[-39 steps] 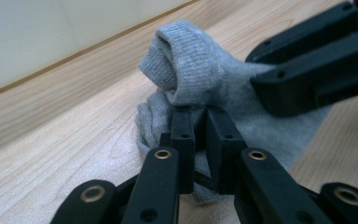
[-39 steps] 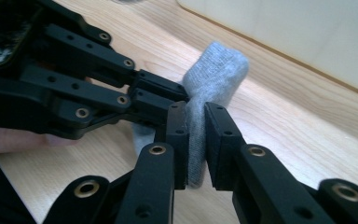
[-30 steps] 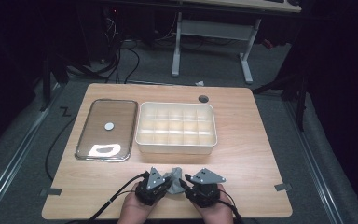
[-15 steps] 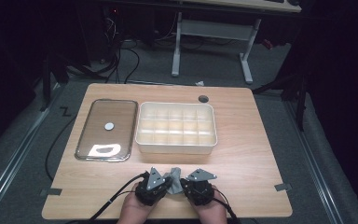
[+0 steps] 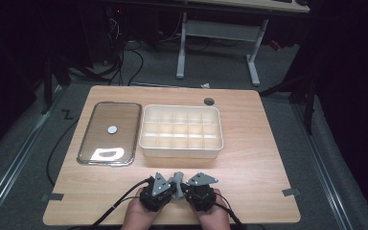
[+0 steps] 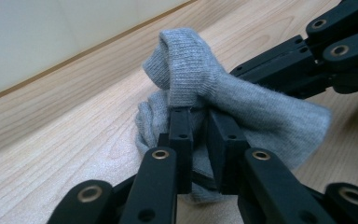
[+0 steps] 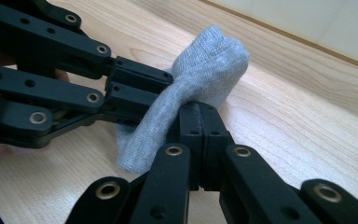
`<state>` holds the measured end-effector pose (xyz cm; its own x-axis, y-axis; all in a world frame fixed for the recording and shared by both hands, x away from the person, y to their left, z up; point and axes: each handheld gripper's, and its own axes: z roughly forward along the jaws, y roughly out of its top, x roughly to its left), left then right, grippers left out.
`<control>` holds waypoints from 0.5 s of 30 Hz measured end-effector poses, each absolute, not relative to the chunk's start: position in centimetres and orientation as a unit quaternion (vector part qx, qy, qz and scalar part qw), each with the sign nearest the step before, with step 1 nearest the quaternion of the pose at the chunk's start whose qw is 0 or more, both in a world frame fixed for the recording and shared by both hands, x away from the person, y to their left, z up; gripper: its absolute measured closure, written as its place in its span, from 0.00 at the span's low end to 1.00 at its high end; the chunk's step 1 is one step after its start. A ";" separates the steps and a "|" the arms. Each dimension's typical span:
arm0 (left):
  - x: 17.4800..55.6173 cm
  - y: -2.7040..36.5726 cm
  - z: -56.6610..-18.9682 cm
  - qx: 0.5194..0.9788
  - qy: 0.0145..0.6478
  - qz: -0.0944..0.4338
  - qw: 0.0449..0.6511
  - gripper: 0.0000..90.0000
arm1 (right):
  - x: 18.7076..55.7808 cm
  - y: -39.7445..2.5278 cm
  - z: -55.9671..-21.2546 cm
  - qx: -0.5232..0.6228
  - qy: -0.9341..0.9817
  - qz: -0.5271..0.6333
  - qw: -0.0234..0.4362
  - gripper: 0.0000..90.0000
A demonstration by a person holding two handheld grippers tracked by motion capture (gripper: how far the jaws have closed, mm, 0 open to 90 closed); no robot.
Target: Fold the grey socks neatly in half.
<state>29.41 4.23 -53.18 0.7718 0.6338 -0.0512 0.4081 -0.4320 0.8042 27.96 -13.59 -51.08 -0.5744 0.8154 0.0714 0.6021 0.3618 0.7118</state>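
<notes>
1. Low centre of the high view: left gripper (image 5: pixel 168 188) and right gripper (image 5: pixel 188 188) sit nose to nose at the near table edge, with a small grey sock (image 5: pixel 178 179) bunched between them.
2. Change against the half-second and one-second frames: almost none. Both hands hold the same spot and the sock stays between the tips. I read this as a steady two-handed hold, with no carry yet begun.
3. Left gripper view: the jaws are nearly together, clamped on the lower fold of the sock (image 6: pixel 200 93). The knit rises above the jaw tips at centre frame and drapes to the right, over the other gripper's black links (image 6: pixel 303 60).
4. Right gripper view: the jaws are pressed tight together on the sock (image 7: pixel 191 102). The cloth bulges up past the tips toward upper centre and trails down to the lower left. The left gripper's links (image 7: pixel 74 79) come in from the left edge and touch the same cloth.
5. The sock seems to lie against the wooden table (image 5: pixel 258 163), pinched from two sides; whether it is lifted clear is hard to tell.
6. Farther up the frame: a white compartment box (image 5: pixel 181 132) at centre, apparently empty, well apart from the sock.
7. Left of it: a clear lid (image 5: pixel 110 132) lying flat.
</notes>
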 end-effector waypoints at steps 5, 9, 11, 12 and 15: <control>29.6 4.4 -53.2 0.835 0.310 0.118 0.438 0.87 | 28.0 -13.8 -51.1 0.436 0.813 0.358 0.147 1.00; 29.6 4.4 -53.1 0.836 0.310 0.118 0.438 0.85 | 28.0 -13.9 -51.1 0.438 0.810 0.362 0.145 1.00; 29.7 4.4 -53.0 0.835 0.311 0.115 0.438 0.82 | 27.9 -13.9 -51.1 0.432 0.811 0.364 0.152 1.00; 30.0 4.8 -52.7 0.832 0.320 0.097 0.443 0.76 | 27.9 -14.0 -51.1 0.434 0.810 0.364 0.154 1.00; 30.1 5.4 -52.0 0.823 0.324 0.077 0.460 0.68 | 28.2 -14.4 -51.1 0.445 0.803 0.367 0.151 1.00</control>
